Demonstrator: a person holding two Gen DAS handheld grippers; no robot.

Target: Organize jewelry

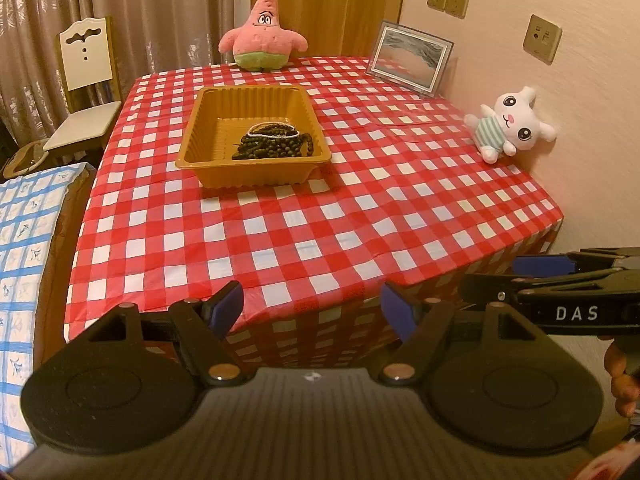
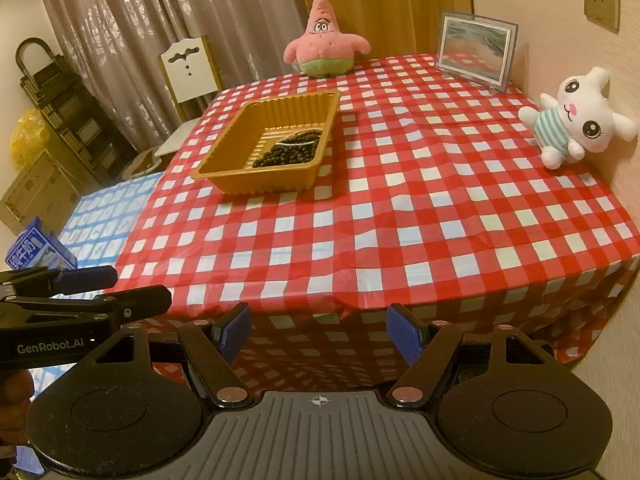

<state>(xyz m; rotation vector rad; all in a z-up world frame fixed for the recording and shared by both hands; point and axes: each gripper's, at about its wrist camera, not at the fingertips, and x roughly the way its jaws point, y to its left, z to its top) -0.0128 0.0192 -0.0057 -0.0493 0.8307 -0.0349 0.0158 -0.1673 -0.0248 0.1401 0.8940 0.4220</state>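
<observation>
On the red-and-white checked surface (image 1: 304, 240) sits a ribbed tan plastic tray (image 1: 208, 128); inside it lie dark beaded strands (image 1: 272, 146) with a thin white-beaded chain (image 1: 273, 133) on top; both the left gripper (image 1: 312, 310) and right gripper (image 2: 319, 330) hang at the near edge, fingers spread apart, holding nothing.

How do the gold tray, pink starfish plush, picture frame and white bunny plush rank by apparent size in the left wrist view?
1. gold tray
2. pink starfish plush
3. picture frame and white bunny plush: look alike, unranked.
</observation>
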